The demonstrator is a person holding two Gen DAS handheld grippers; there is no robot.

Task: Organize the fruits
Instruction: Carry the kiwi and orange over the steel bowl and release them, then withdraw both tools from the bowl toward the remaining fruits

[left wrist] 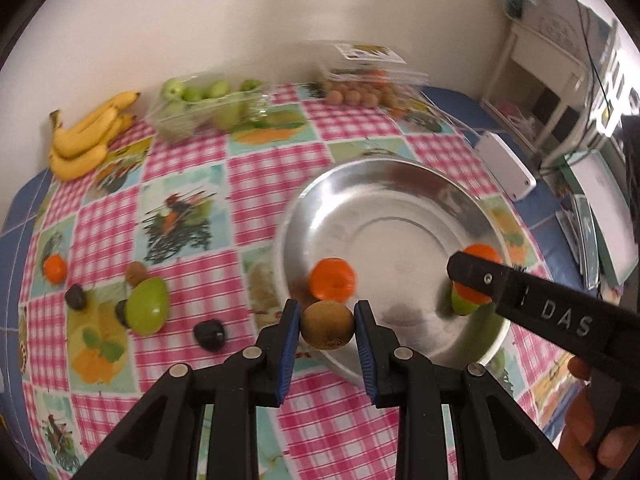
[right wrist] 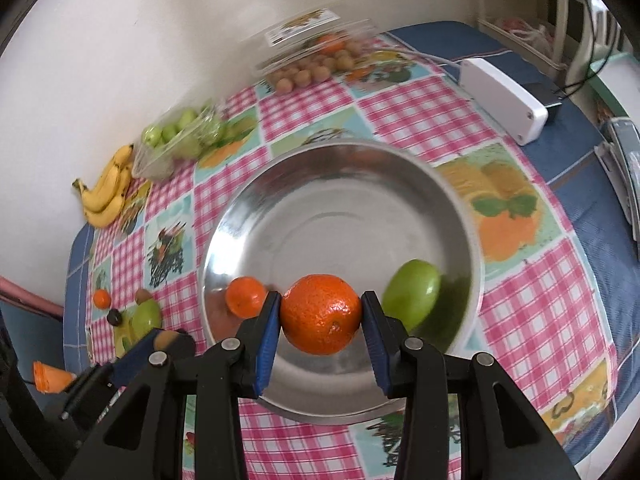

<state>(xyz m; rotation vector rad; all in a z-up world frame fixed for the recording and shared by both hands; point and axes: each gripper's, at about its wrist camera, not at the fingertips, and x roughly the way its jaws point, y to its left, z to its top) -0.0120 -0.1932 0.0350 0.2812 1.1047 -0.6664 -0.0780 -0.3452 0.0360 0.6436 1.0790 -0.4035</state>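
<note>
My left gripper (left wrist: 327,328) is shut on a brown kiwi (left wrist: 327,330), held over the near left rim of the steel bowl (left wrist: 344,192). My right gripper (right wrist: 321,314) is shut on an orange (right wrist: 321,314) above the bowl (right wrist: 320,184). Inside the bowl lie a smaller orange (right wrist: 245,297) and a green mango (right wrist: 412,294). In the left wrist view the right gripper (left wrist: 476,280) comes in from the right with its orange (left wrist: 482,255). Left on the cloth lie another green mango (left wrist: 147,306), an orange (left wrist: 55,269), a kiwi (left wrist: 137,273) and dark plums (left wrist: 209,334).
Bananas (left wrist: 86,136), a clear tub of green fruit (left wrist: 204,110) and a lidded clear box of small brown fruit (left wrist: 360,88) stand along the back wall. A white device (right wrist: 504,100) lies at the table's right edge. A hand (left wrist: 592,416) holds the right gripper.
</note>
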